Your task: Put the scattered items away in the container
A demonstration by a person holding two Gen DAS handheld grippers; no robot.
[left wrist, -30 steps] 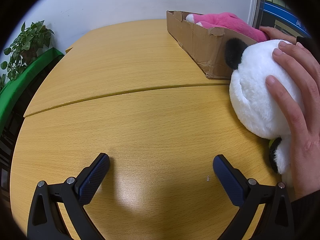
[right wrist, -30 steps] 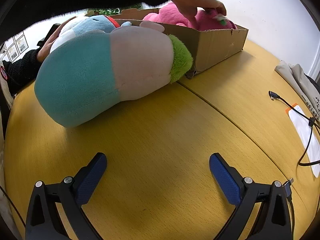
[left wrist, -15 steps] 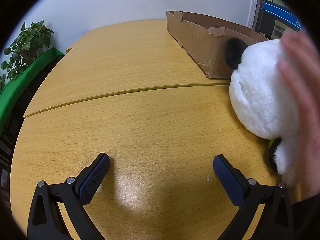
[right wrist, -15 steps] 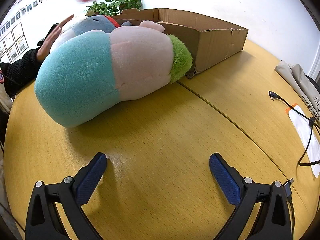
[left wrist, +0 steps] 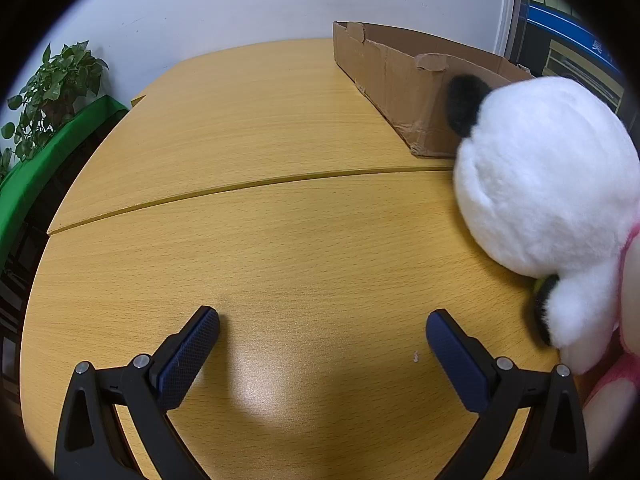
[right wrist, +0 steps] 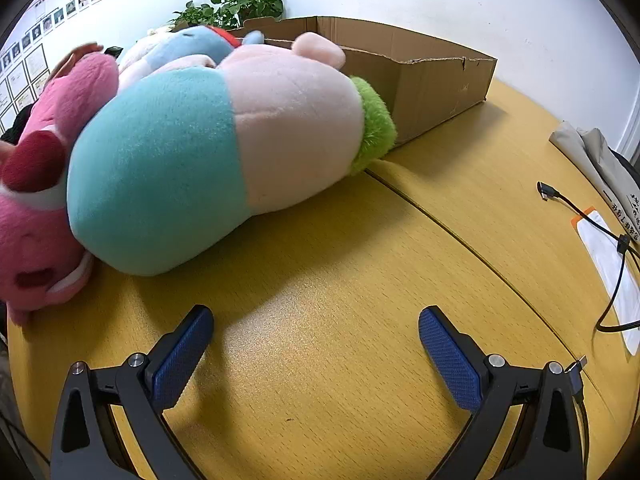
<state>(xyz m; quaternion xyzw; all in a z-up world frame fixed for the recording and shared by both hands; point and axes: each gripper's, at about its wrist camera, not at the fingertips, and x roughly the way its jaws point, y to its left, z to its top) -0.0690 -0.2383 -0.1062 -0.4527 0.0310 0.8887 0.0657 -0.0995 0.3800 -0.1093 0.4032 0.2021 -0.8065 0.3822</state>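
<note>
A cardboard box (left wrist: 404, 80) stands open at the far side of the wooden table; it also shows in the right wrist view (right wrist: 432, 80). A white panda plush (left wrist: 548, 184) lies right of my left gripper (left wrist: 322, 332), which is open and empty over bare table. In the right wrist view a large teal and pink plush (right wrist: 224, 148) lies in front of the box, with a pink plush (right wrist: 44, 184) at its left and a blue plush (right wrist: 188, 48) behind it. My right gripper (right wrist: 316, 328) is open and empty, short of the teal plush.
A potted plant (left wrist: 52, 92) and a green ledge (left wrist: 40, 168) stand left of the table. A black cable (right wrist: 600, 240), a white sheet (right wrist: 608, 268) and a beige bag (right wrist: 592, 152) lie at the right. A table seam (left wrist: 248, 188) runs across.
The person's hands have left both views. The pink plush, earlier in the box, now lies on the table left of the teal plush. Both grippers have stayed still.
</note>
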